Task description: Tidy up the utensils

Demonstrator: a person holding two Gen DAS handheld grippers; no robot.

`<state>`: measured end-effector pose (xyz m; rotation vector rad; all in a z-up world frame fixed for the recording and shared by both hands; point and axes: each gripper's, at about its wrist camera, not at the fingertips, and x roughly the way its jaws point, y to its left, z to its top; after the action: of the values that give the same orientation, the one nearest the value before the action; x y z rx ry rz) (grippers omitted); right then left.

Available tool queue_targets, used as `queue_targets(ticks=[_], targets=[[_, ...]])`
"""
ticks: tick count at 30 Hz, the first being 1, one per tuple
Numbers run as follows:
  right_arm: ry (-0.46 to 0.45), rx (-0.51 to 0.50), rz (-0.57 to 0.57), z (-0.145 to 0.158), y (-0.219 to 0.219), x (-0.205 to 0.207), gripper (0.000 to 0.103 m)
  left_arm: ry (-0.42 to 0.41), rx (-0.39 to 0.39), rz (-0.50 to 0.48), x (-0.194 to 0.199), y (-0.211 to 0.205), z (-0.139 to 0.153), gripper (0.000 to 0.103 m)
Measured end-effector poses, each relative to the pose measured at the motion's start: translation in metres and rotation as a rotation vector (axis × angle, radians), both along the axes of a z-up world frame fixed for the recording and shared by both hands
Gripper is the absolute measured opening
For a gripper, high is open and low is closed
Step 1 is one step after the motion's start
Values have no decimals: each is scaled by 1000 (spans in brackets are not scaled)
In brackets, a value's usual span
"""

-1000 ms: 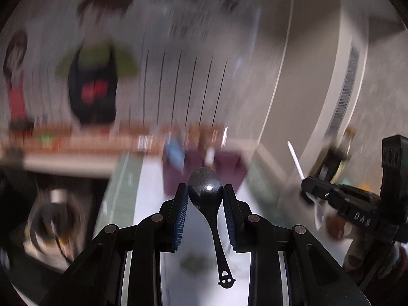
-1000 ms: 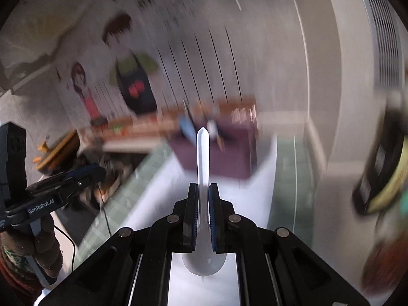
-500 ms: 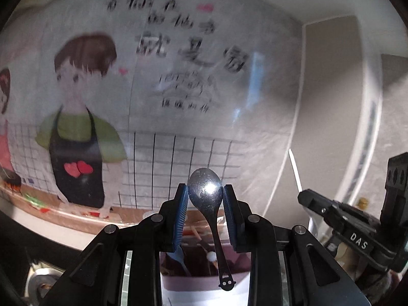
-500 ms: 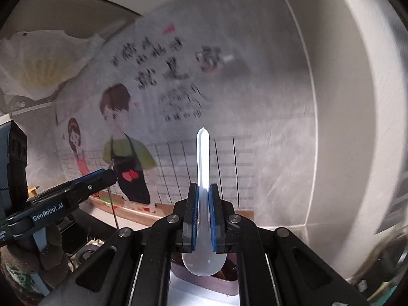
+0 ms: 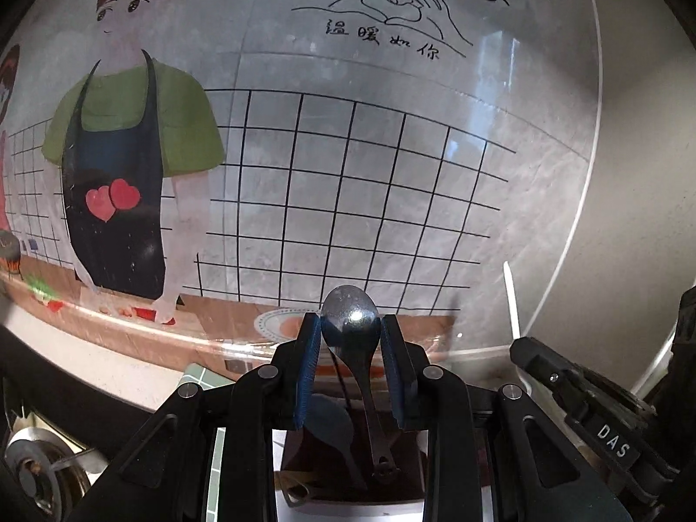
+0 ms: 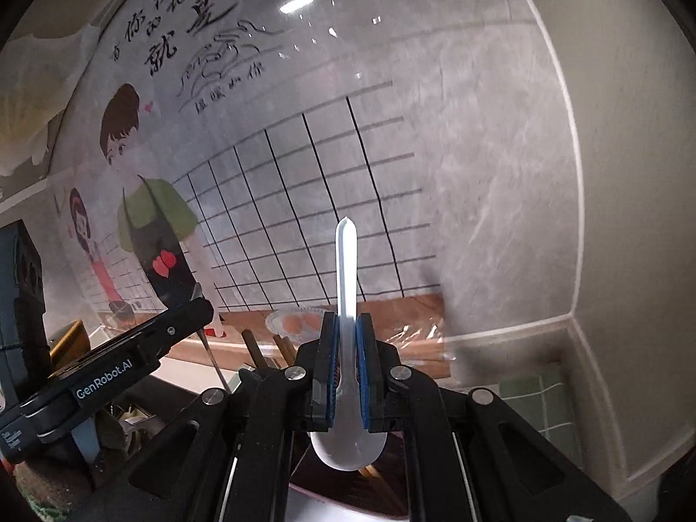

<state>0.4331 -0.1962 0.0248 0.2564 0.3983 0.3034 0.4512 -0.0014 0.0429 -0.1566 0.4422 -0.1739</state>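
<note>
My left gripper [image 5: 350, 326] is shut on a dark metal spoon [image 5: 351, 324], bowl up between the pads and handle hanging down over a dark purple utensil holder [image 5: 330, 474] below. My right gripper [image 6: 346, 330] is shut on a white plastic spoon [image 6: 346, 261], handle pointing up and bowl below the pads. The right gripper also shows at the right of the left wrist view [image 5: 578, 391]. The left gripper shows at the left of the right wrist view [image 6: 113, 365]. The holder's rim shows under the right gripper [image 6: 348, 496], with brown sticks in it.
A wall with a cartoon sticker [image 5: 130, 165] and black grid stands close ahead. A stove burner [image 5: 35, 474] lies lower left. Green tiles [image 6: 535, 396] cover the counter by the corner. Brown chopsticks [image 6: 256, 348] stick up at the left.
Both grippers have moved closer to the wall and tipped down a little. The purple holder now sits right under the left gripper. Both spoons stay gripped.
</note>
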Motion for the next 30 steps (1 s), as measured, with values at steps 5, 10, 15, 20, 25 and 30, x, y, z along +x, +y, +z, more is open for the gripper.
queue_targets(ticks=[5, 10, 15, 20, 25, 30], targets=[[-32, 8, 24, -18, 1, -4, 10, 5, 41, -24, -2, -5, -12, 30], [66, -12, 38, -23, -8, -15, 20, 49, 25, -34, -16, 2, -15, 50], [107, -76, 52, -4, -15, -62, 26, 60, 50, 6, -71, 8, 9, 71], [164, -121, 93, -1, -6, -130, 32, 115, 133, -2, -136, 6, 9, 73], [195, -202, 53, -13, 13, -201, 45, 169, 130, -2, -198, 12, -8, 73], [214, -258, 8, -18, 26, -236, 46, 208, 118, -6, -239, 15, -18, 73]])
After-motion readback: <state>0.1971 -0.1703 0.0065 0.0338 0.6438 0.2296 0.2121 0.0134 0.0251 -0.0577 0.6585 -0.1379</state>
